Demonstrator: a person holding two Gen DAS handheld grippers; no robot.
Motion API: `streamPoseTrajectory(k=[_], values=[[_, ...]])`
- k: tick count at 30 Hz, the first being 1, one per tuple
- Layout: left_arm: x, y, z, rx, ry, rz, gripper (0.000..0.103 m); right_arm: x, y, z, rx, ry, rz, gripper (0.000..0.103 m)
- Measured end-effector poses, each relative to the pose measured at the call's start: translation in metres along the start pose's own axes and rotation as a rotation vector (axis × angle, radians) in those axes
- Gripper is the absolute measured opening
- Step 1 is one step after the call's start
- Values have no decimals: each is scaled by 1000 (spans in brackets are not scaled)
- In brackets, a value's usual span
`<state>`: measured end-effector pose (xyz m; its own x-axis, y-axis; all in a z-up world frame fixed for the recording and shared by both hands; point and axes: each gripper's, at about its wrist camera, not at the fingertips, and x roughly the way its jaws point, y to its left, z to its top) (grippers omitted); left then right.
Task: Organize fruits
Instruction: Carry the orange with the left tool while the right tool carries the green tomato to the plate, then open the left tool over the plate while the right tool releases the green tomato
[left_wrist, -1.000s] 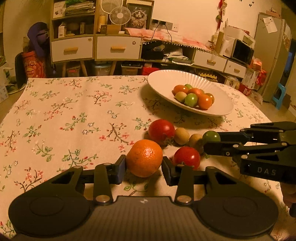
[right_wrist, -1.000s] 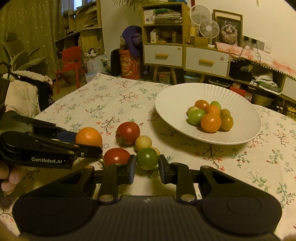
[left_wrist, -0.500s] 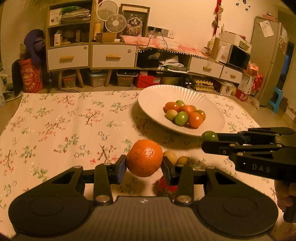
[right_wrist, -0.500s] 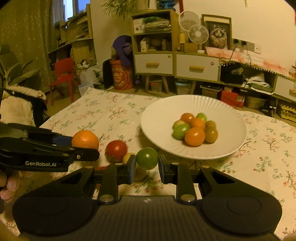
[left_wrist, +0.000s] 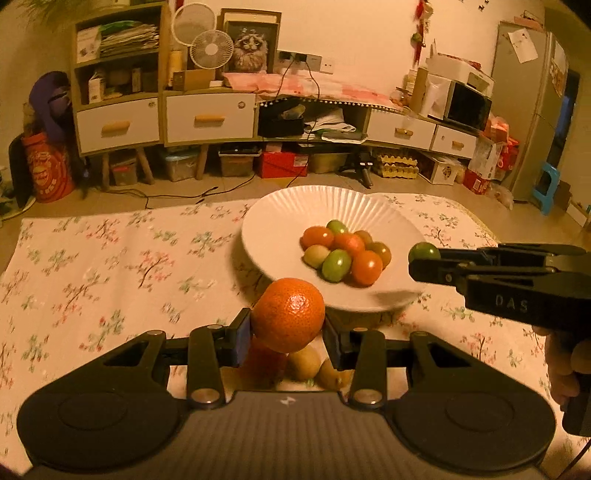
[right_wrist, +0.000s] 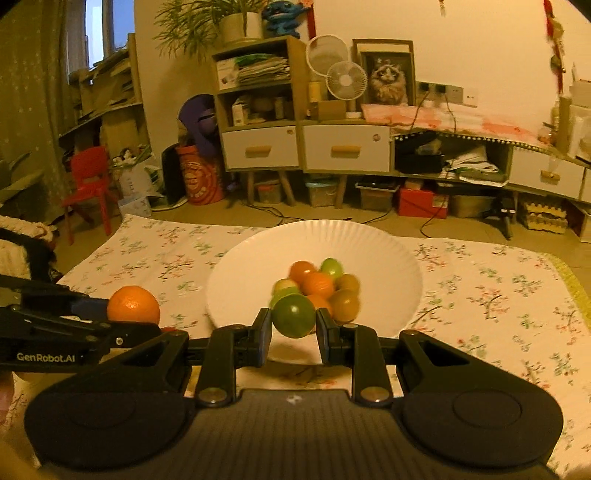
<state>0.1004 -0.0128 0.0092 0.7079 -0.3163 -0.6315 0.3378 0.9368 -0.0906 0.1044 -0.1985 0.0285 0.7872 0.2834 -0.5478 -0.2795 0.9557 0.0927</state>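
Floral-clothed surface (left_wrist: 110, 280) bears the plate (right_wrist: 369, 240). Right gripper (right_wrist: 293, 332), pinching a green tomato (right_wrist: 293, 315), and left gripper (left_wrist: 286, 338), pinching an orange (left_wrist: 288, 314), should be lowered over the plate before release.

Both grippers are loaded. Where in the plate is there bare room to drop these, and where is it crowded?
The white plate is bare along its left wall and far rim; the fruit pile crowds its centre. The left gripper holds the orange, the right gripper the green tomato. Loose fruit crowds the tablecloth below the orange.
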Motion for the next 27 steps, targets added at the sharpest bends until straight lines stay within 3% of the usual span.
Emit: streamPoseTrajectory(k=[10,20,27], values=[[38,-7,29,-32,11,-5,46,15,-26,11,-9,21,-34,23],[67,-13,40,7,44,40,46,29,-41,13,13,43,-34,23],[80,-8,45,-34,69,46,46,35,-44,14,5,60,-34,23]])
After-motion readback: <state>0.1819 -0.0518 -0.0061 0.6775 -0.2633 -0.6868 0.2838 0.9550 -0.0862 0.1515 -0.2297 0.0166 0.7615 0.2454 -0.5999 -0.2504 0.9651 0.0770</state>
